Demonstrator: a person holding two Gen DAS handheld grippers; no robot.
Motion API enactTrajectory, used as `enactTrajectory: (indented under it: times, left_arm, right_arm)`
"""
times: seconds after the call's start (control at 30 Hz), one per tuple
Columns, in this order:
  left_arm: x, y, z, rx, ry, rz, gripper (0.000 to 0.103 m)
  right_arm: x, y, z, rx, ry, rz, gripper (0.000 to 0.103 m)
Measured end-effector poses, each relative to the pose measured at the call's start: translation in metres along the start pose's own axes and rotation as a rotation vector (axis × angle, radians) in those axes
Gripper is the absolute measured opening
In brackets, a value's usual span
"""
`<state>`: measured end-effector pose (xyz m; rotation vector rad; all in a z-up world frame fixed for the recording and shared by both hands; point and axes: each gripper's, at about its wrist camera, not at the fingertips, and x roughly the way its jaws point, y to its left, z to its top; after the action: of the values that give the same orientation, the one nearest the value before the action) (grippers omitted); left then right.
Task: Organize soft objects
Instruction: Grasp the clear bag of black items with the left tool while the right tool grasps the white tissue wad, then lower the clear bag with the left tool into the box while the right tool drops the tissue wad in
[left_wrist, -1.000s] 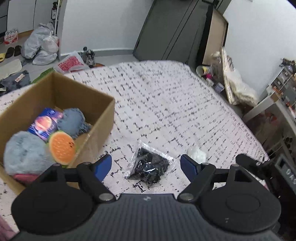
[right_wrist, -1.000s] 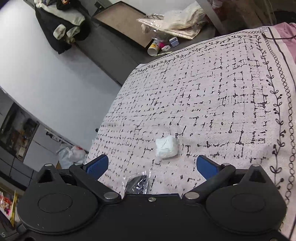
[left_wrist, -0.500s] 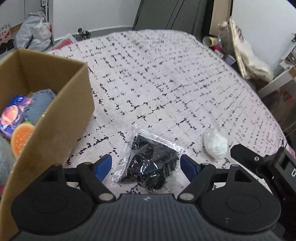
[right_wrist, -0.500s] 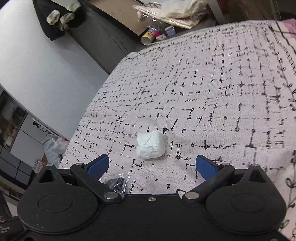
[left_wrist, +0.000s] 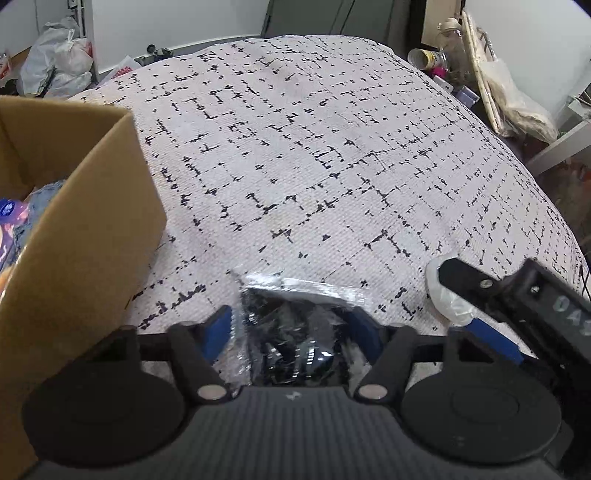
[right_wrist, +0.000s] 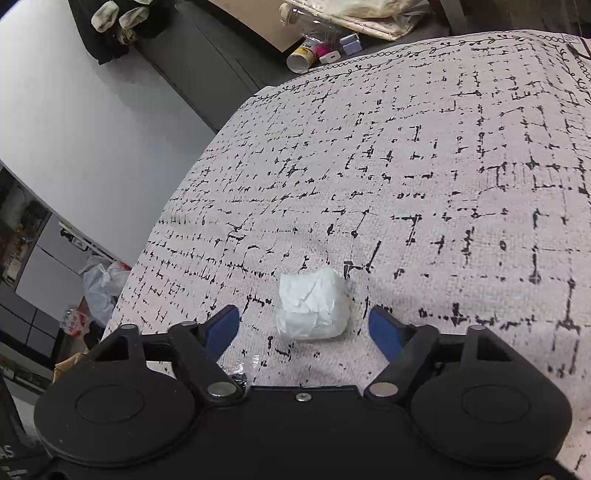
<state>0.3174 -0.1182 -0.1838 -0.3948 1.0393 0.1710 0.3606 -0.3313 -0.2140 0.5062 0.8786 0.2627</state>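
A clear plastic bag of black soft items (left_wrist: 295, 332) lies on the patterned bedspread (left_wrist: 314, 166) between the fingers of my left gripper (left_wrist: 291, 328), which is open and down around it. A white wrapped soft lump (right_wrist: 314, 304) lies on the bedspread between the fingers of my right gripper (right_wrist: 304, 326), which is open around it. The lump (left_wrist: 448, 297) and the right gripper (left_wrist: 480, 295) also show at the right of the left wrist view. A cardboard box (left_wrist: 85, 221) with soft toys stands at the left.
The bed's far edge drops to a floor with plastic bags (left_wrist: 55, 70), a cup and small clutter (right_wrist: 306, 55). A dark cabinet (right_wrist: 207, 55) stands against the wall. A corner of the plastic bag (right_wrist: 240, 369) shows by the right gripper's left finger.
Both grippers have moved forward and down. The black bag now sits between the left fingers and the white lump between the right fingers. Both stay open.
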Motion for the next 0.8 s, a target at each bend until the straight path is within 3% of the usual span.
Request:
enactTrajectory:
  times: [0.07,0.1,0.33,0.8]
  left_arm:
    - [-0.001,0.001,0.003,-0.008,0.012,-0.008,0.055]
    - [-0.001,0.002,0.004,-0.013,0.017,-0.015,0.054]
    - [-0.010,0.004,0.007,0.022,0.022,-0.068,0.040]
    - [-0.066,0.008,-0.006,0.007,-0.065,-0.144,0.038]
  right_arm:
    - [0.003,0.000,0.000,-0.015,0.001,-0.011,0.055]
    - [0.004,0.000,0.000,-0.028,0.002,-0.018,0.042]
    - [-0.004,-0.004,0.004,-0.013,0.017,-0.002,0.042]
    - [-0.064,0.011,0.010,-0.061,-0.064,0.064,0.042]
